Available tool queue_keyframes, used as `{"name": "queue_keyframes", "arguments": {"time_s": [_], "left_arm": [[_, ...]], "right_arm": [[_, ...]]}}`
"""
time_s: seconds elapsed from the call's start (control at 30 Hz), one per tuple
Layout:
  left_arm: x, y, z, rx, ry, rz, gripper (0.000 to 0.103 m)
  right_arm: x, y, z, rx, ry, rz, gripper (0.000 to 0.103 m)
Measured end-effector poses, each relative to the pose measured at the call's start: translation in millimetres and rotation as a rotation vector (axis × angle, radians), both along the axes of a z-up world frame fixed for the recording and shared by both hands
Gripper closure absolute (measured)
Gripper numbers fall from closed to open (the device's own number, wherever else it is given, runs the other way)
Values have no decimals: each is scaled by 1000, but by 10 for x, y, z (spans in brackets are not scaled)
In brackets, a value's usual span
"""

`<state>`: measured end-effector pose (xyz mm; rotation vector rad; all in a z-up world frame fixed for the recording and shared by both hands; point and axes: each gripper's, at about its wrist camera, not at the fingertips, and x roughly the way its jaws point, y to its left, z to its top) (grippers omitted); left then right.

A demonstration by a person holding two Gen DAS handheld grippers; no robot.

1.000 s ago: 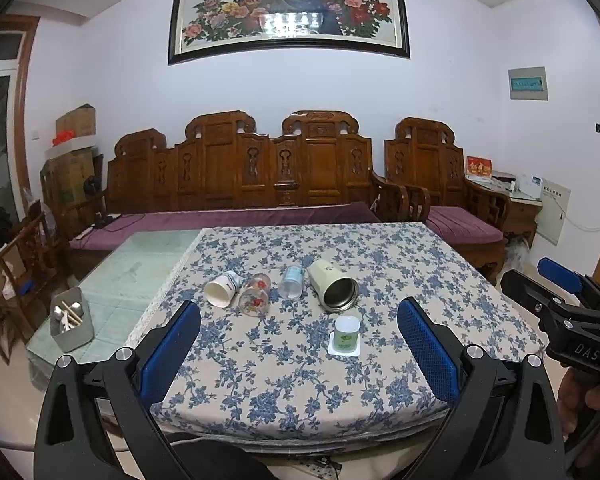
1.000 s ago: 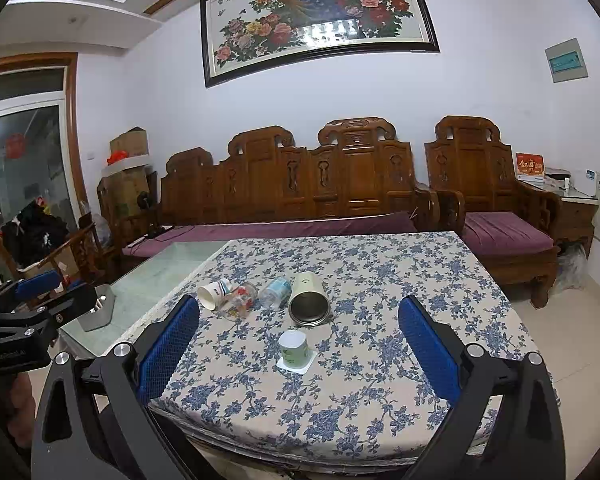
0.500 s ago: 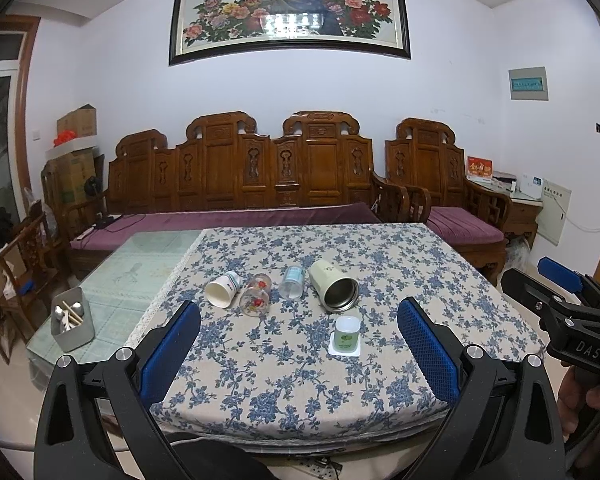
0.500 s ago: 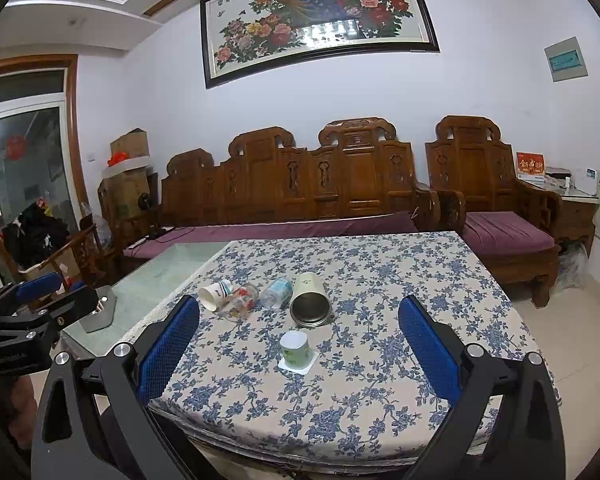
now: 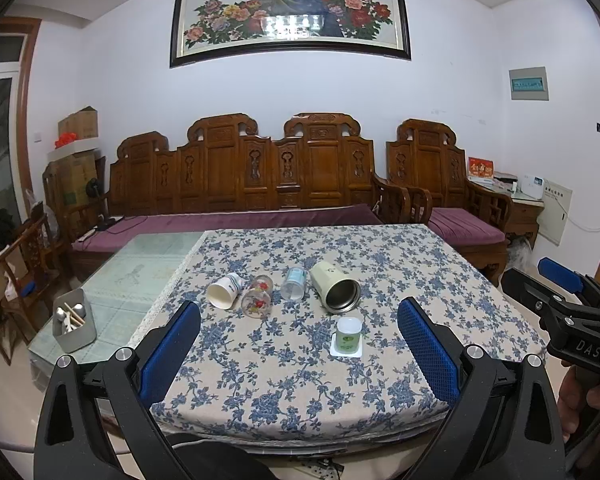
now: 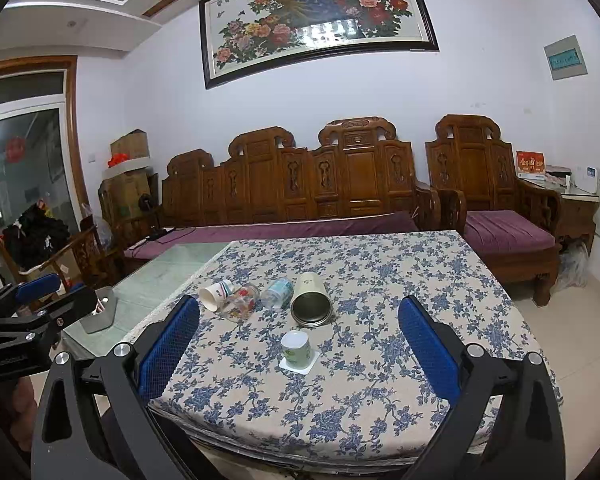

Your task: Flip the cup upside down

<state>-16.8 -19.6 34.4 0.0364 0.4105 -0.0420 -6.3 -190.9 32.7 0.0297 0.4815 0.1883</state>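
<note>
Left hand-held gripper (image 5: 298,354) and right hand-held gripper (image 6: 298,354) both level, wide open, empty, short of surface (image 5: 400,264), cups (image 5: 334,292) lying at 12 o'clock

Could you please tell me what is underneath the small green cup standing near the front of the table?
The small green cup stands on a white square coaster. Its edges show around the cup's base; the middle of it is covered.

Both grippers had black frames with silver screws. The left gripper (image 5: 299,354) and right gripper (image 6: 299,354) carried blue textured finger pads (image 5: 428,350).
</note>
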Motion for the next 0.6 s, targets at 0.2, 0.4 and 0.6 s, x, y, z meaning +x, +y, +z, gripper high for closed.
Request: {"name": "queue_keyframes", "arguments": {"time_s": [0.2, 0.4, 0.6], "left_arm": [[-1, -2, -2, 0, -1, 1, 8], [-8, -3, 12, 1, -3, 2, 8], [-8, -3, 11, 1, -3, 2, 8]], "right_arm": [[0, -4, 2, 1, 0, 0, 3], [0, -4, -3, 1, 0, 0, 3], [1, -9, 1, 2, 0, 0, 3]]}}
